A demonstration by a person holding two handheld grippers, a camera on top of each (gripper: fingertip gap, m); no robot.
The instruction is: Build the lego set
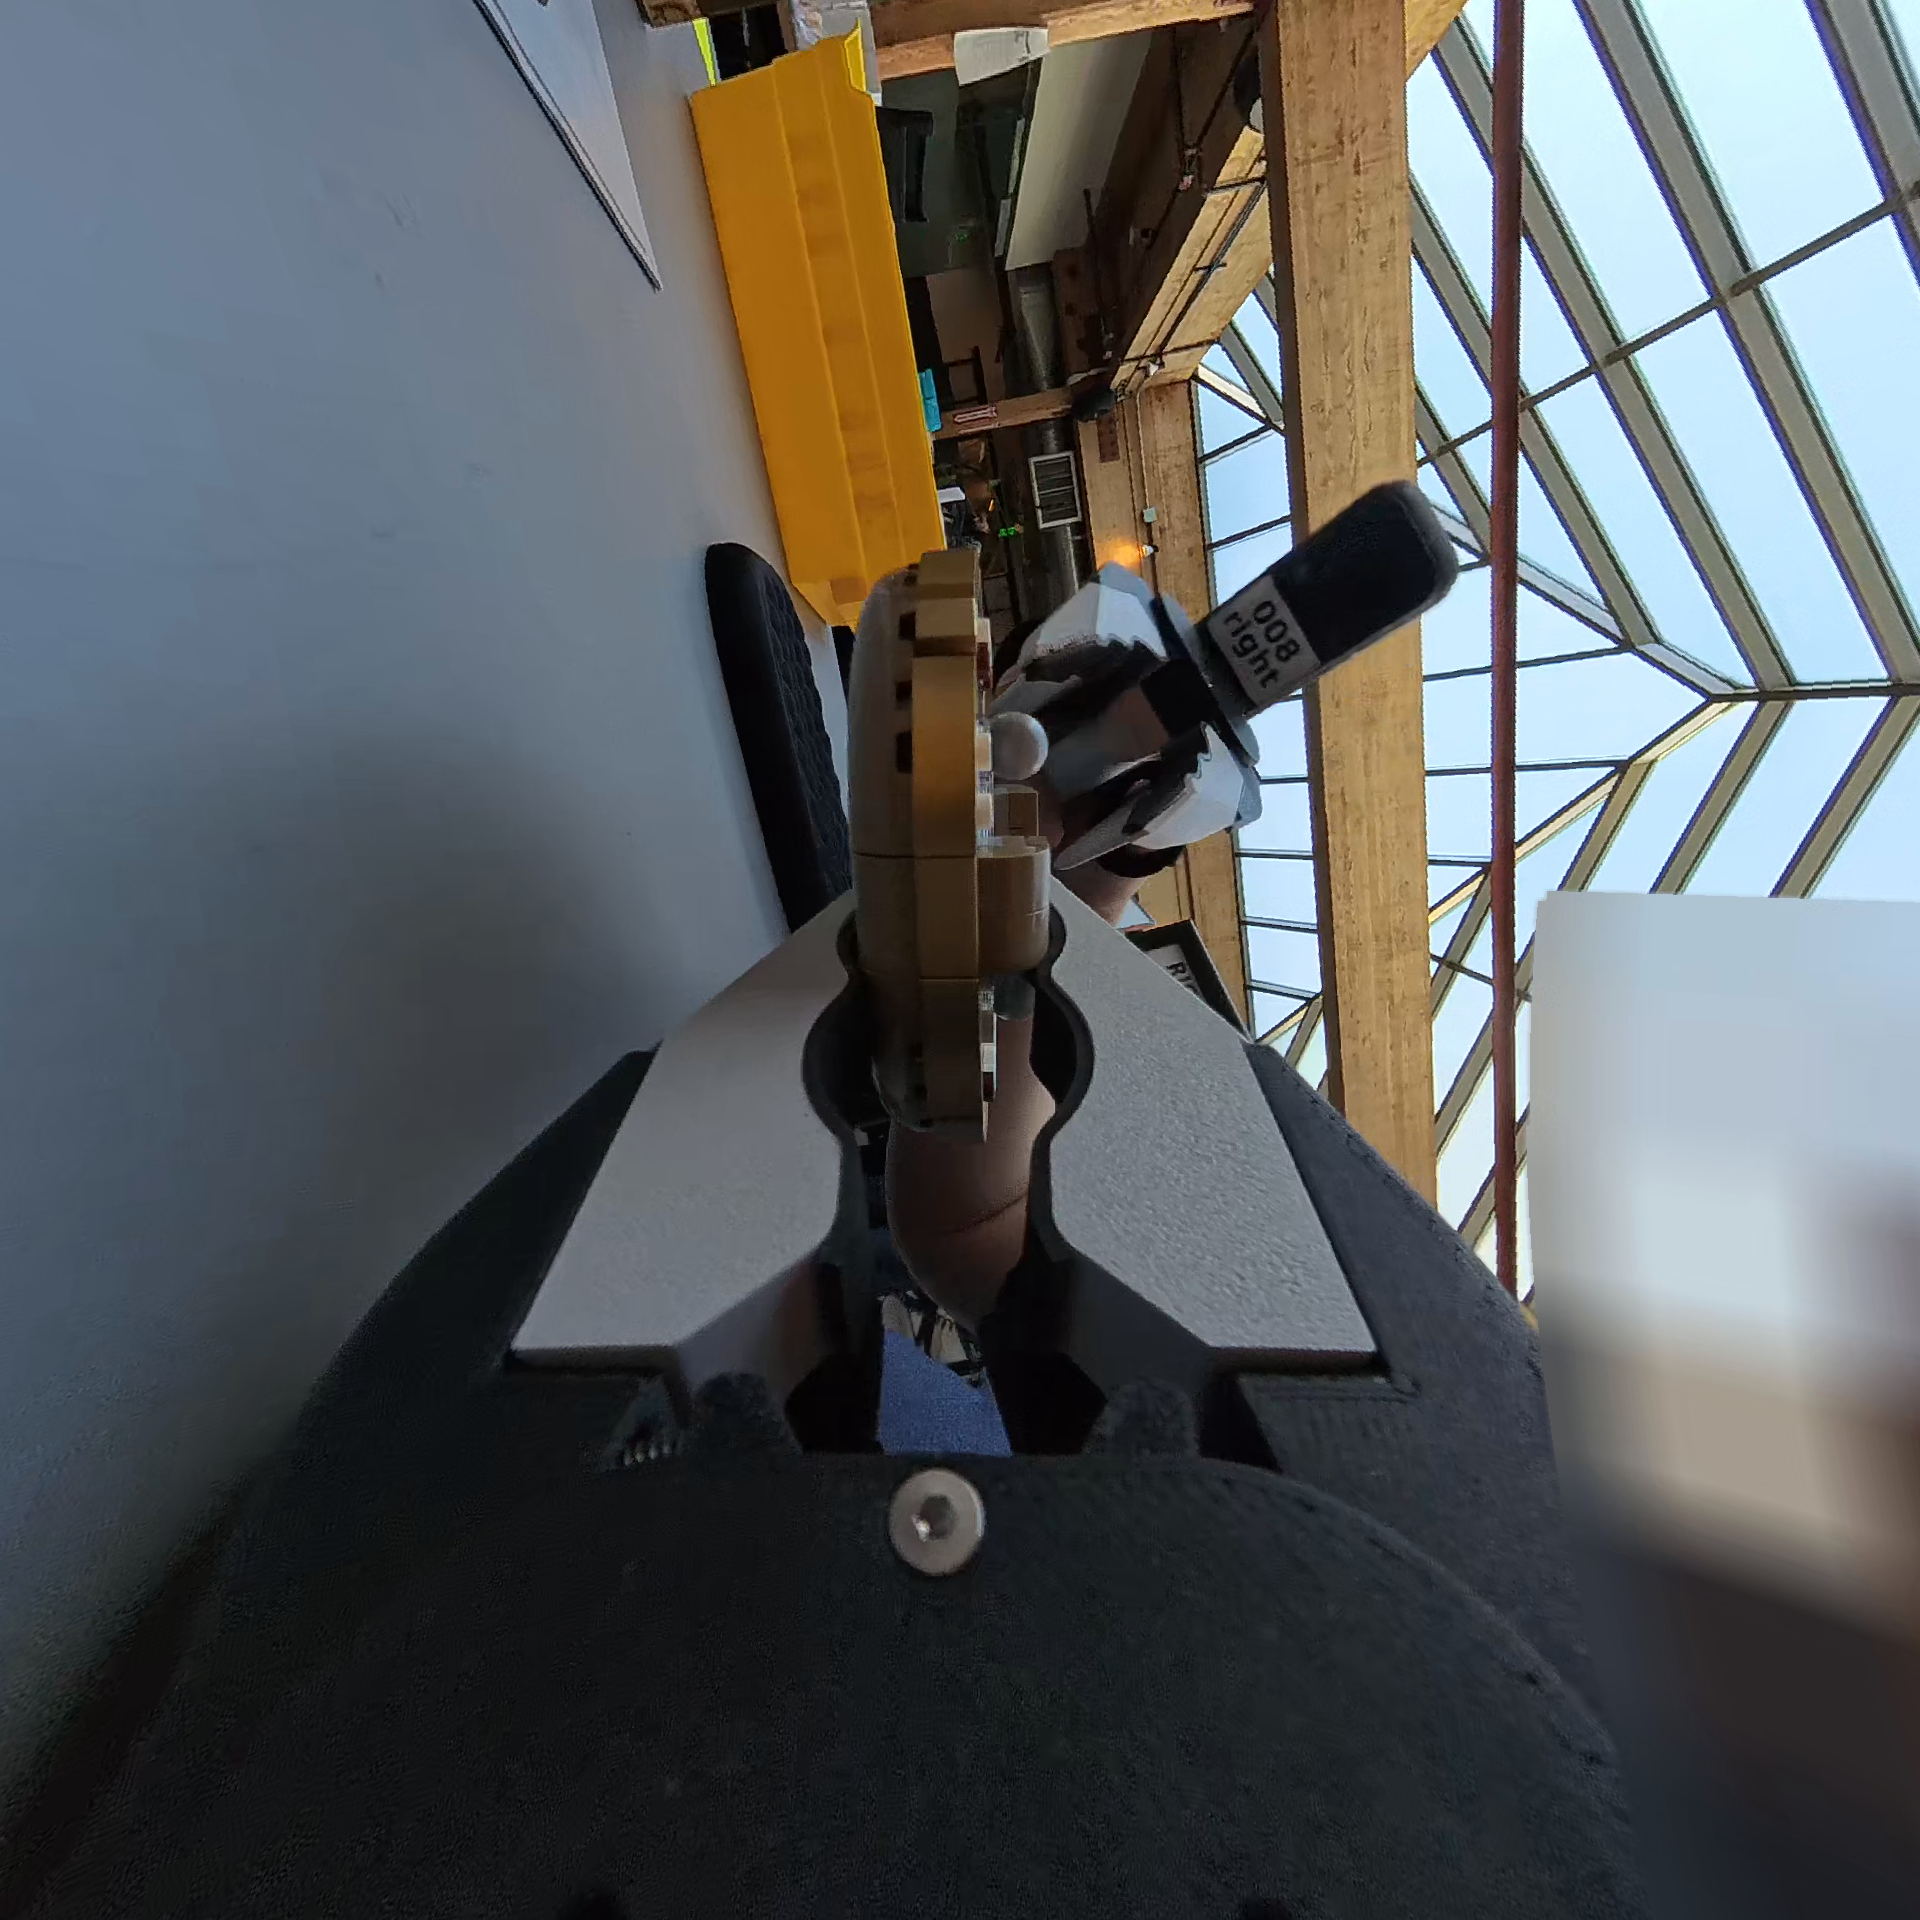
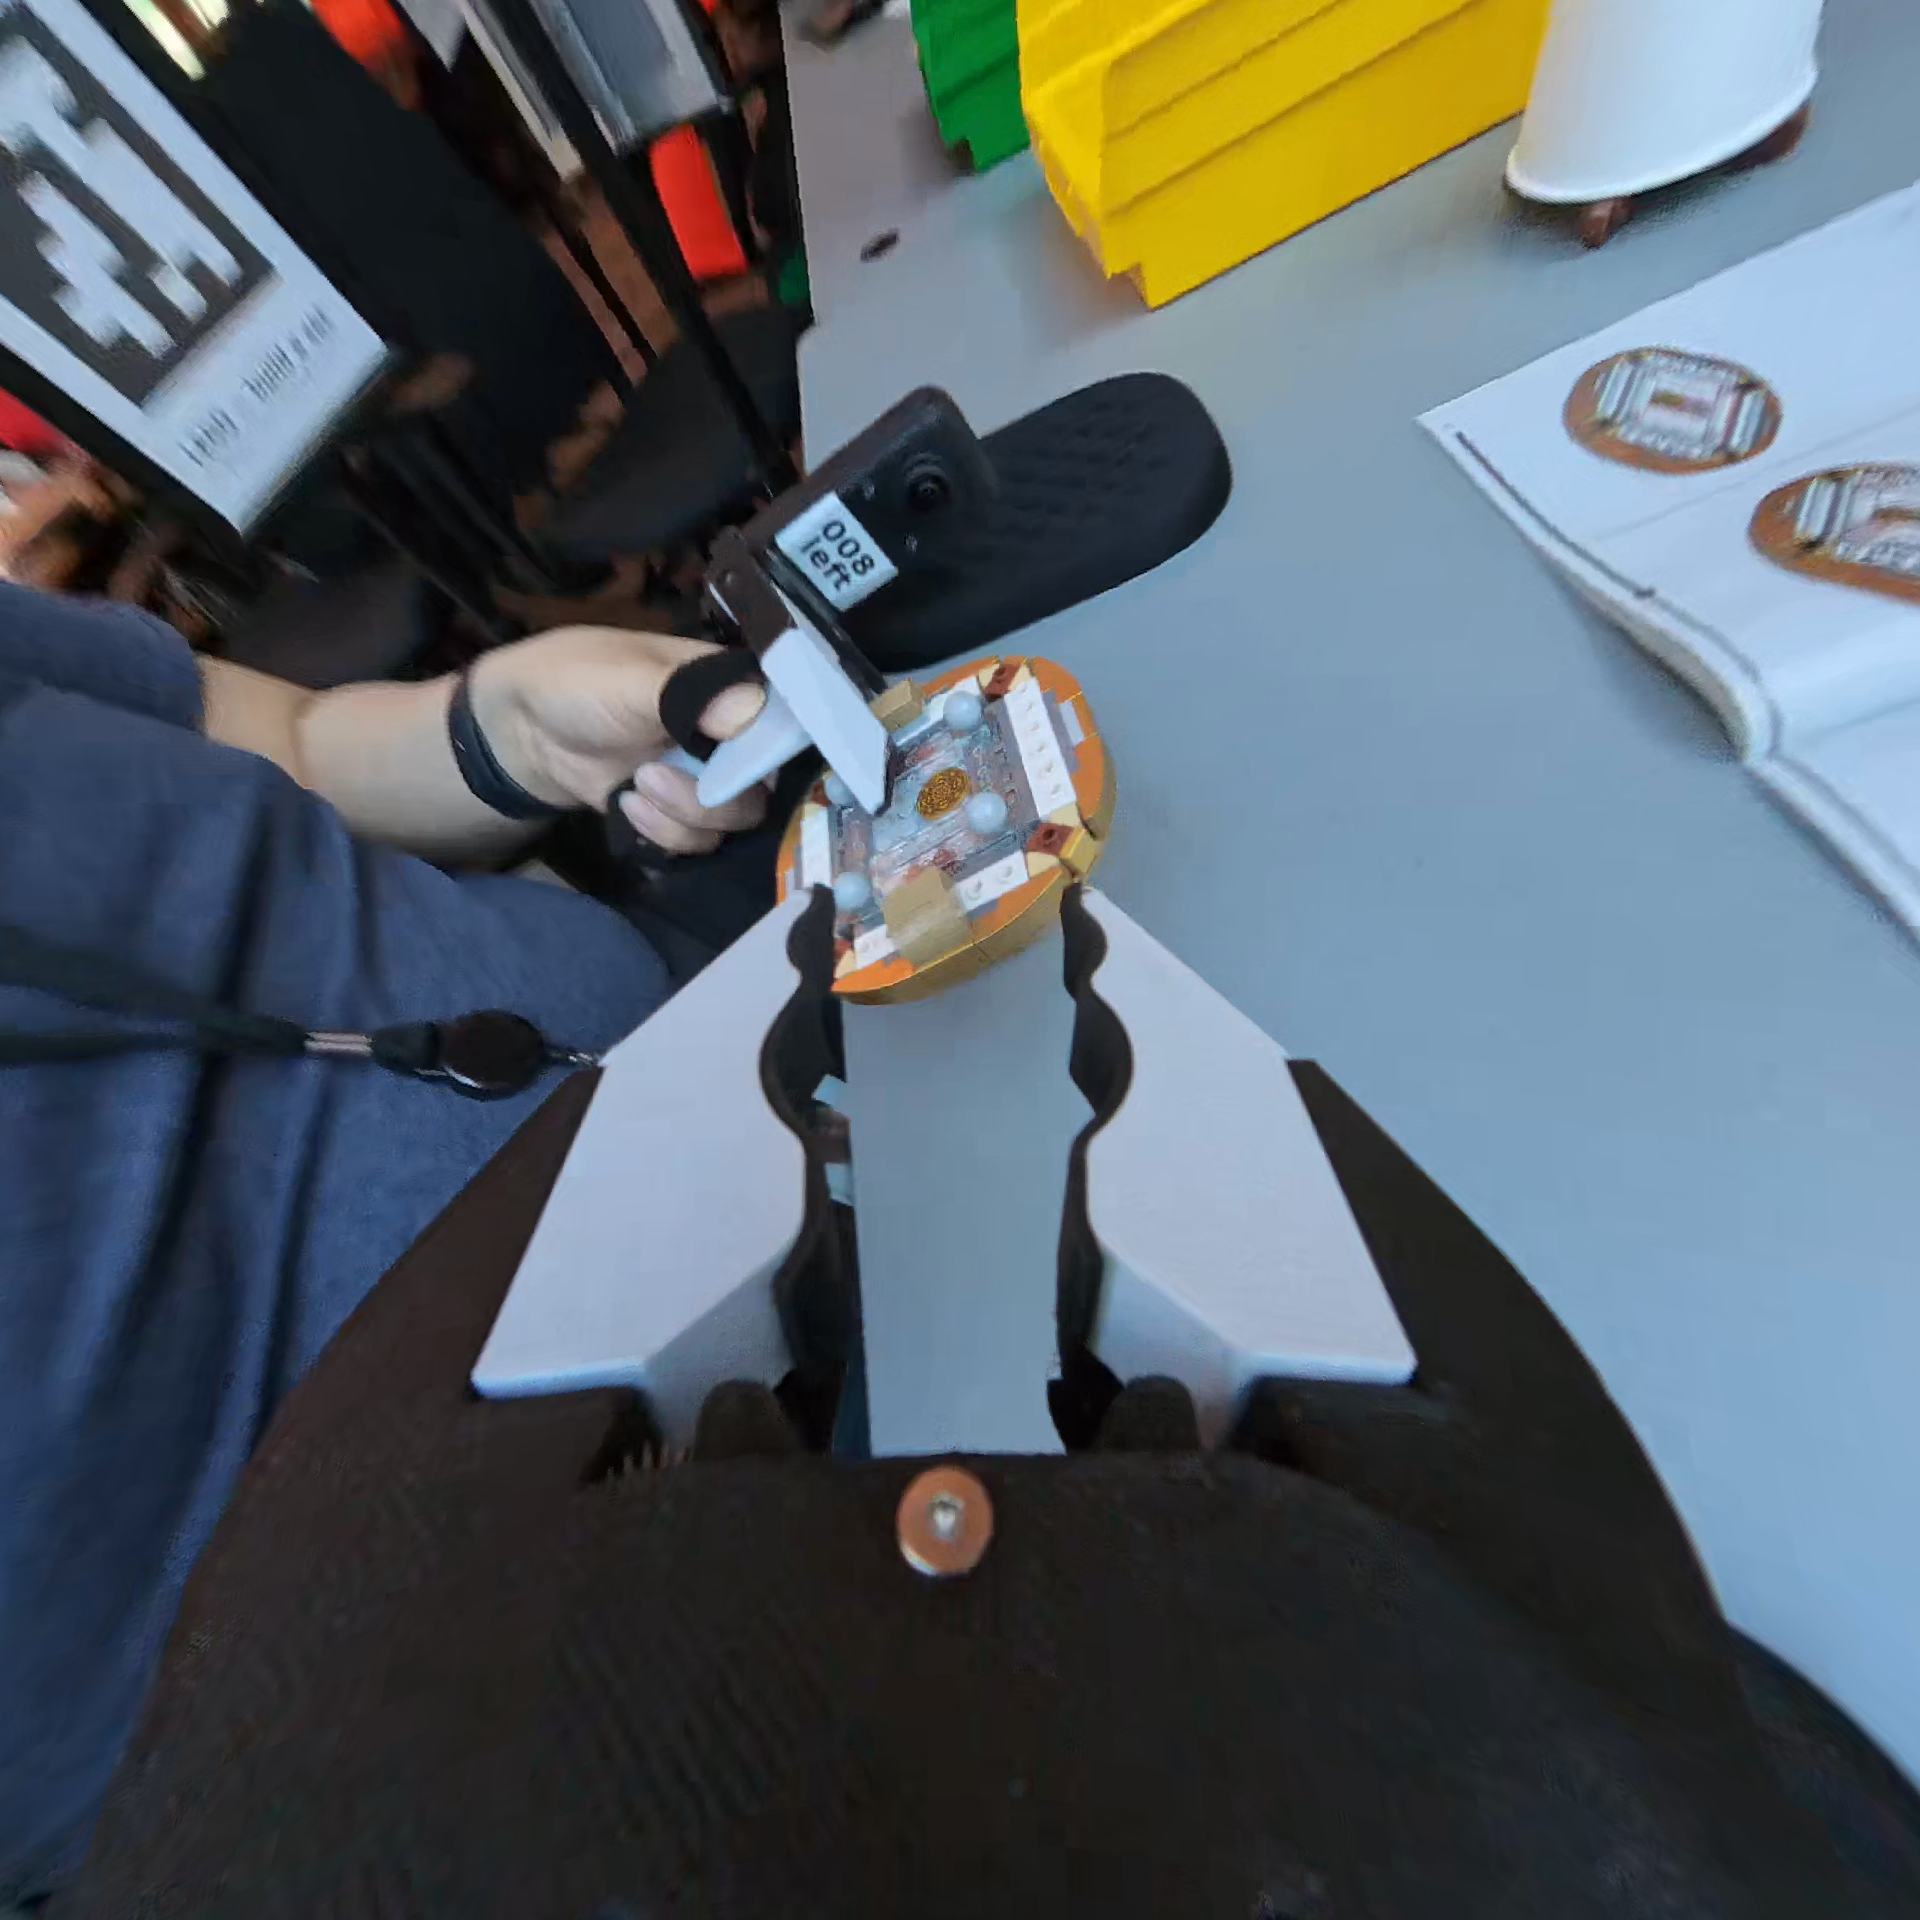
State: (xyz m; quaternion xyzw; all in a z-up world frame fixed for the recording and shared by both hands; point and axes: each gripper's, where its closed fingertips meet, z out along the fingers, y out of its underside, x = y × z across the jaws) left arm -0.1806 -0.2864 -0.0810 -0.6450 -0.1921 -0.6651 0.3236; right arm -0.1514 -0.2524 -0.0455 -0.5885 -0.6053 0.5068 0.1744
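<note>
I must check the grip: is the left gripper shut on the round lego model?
Shut: the left gripper fingers press both faces of the round lego model, held edge-on.

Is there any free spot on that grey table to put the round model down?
Yes: the bare table between the round model and the open booklet is free. It is crowded farther back, by the black pad and yellow bins.

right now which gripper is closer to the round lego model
Left. The left gripper is clamped on the round lego model, holding it edge-on; the right gripper is open, its fingertips flanking the near rim.
</note>
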